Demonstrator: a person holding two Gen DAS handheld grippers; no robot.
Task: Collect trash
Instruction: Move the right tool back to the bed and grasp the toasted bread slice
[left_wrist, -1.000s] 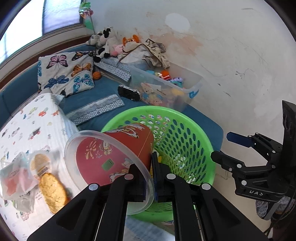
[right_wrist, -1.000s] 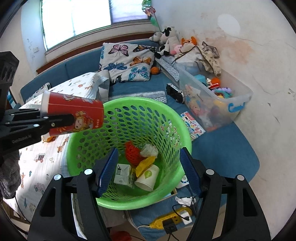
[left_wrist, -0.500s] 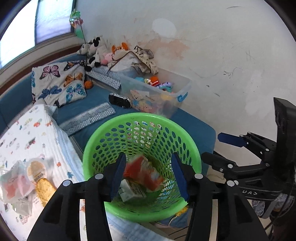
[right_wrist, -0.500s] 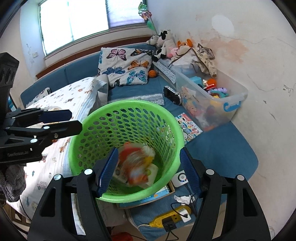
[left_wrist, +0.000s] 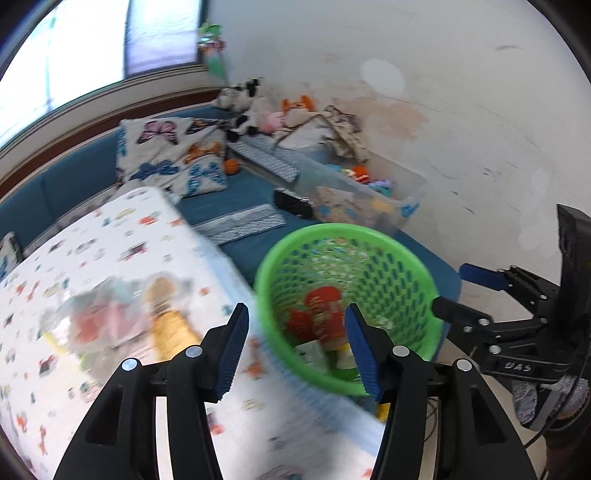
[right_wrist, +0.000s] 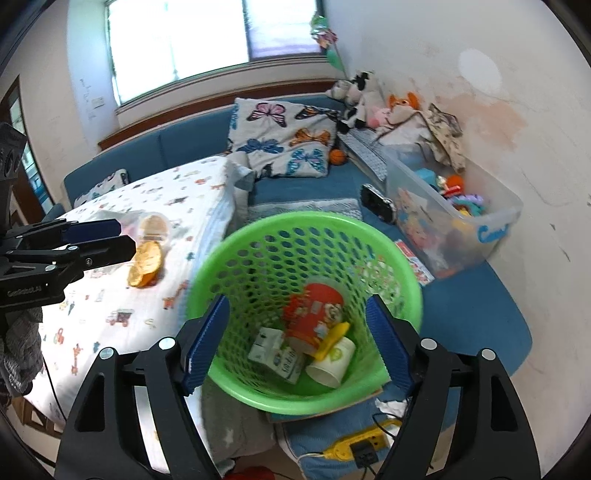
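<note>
The red paper cup lies tipped inside the green basket, on a white carton, a yellow scrap and a smaller white cup. The right gripper hangs over the near rim, jaws opening with nothing pressed between them. The left gripper sits over the basket's left edge — jaws likewise opening and empty. More trash — clear wrappers and golden snacks — lies on the printed bedsheet beside the basket.

Red printed cup tilted among cartons in the green perforated basket beside the bed.
</note>
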